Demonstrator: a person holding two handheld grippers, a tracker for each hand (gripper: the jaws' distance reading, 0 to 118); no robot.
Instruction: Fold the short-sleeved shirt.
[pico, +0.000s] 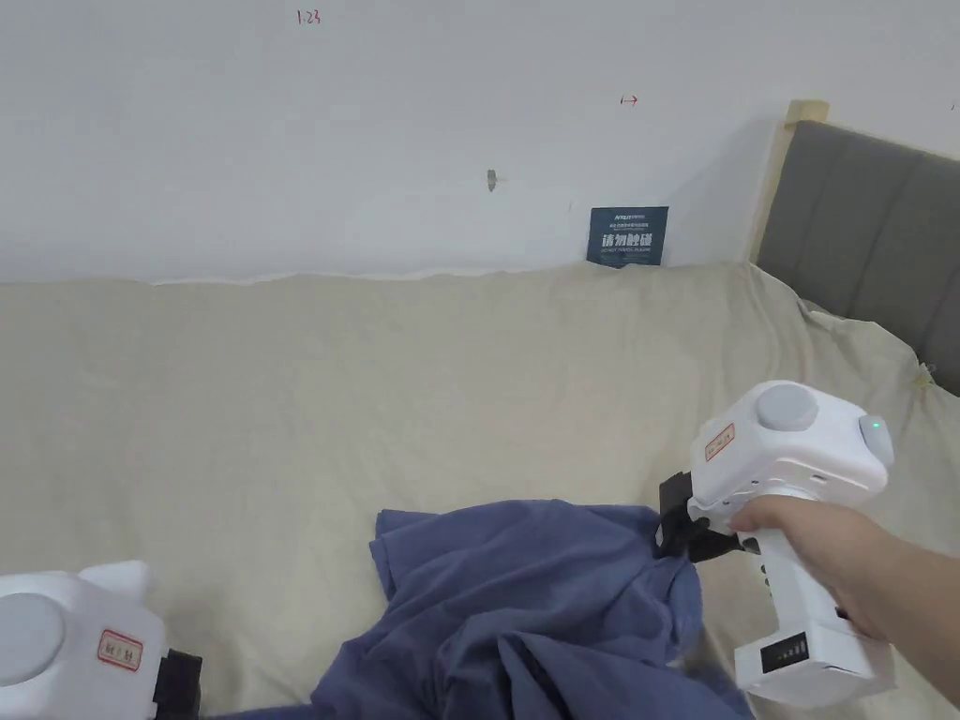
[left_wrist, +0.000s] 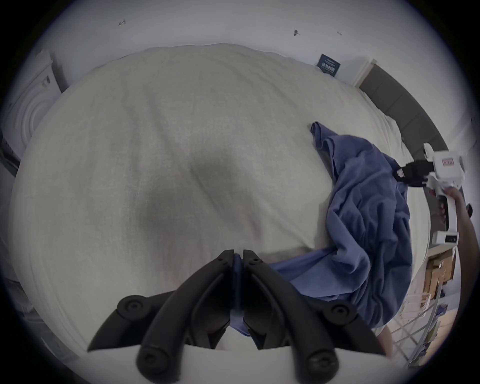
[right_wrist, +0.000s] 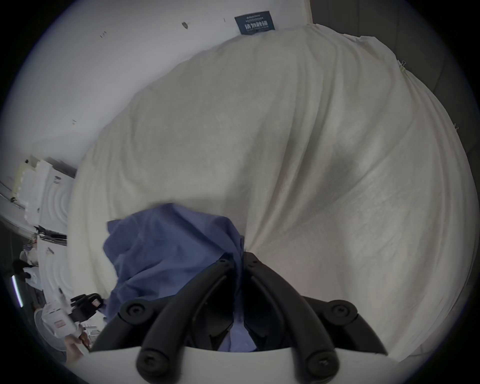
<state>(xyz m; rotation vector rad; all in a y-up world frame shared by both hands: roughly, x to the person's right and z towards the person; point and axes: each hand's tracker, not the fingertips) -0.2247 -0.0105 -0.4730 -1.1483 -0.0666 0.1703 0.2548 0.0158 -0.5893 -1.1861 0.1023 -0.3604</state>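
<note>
Blue shirt (pico: 525, 600) | both grippers clamp it | wall sign (pico: 627, 236) illegible

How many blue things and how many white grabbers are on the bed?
Blue shirt: 1
White grippers: 2, the left gripper and the right gripper, each clamped on the shirt
Total: 3

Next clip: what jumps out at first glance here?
A crumpled blue shirt bunched at the near edge of a beige-covered bed. Each hand-held gripper is clamped on it: the right hand-held gripper at its right edge, the left hand-held gripper on a stretched corner at lower left.
</note>
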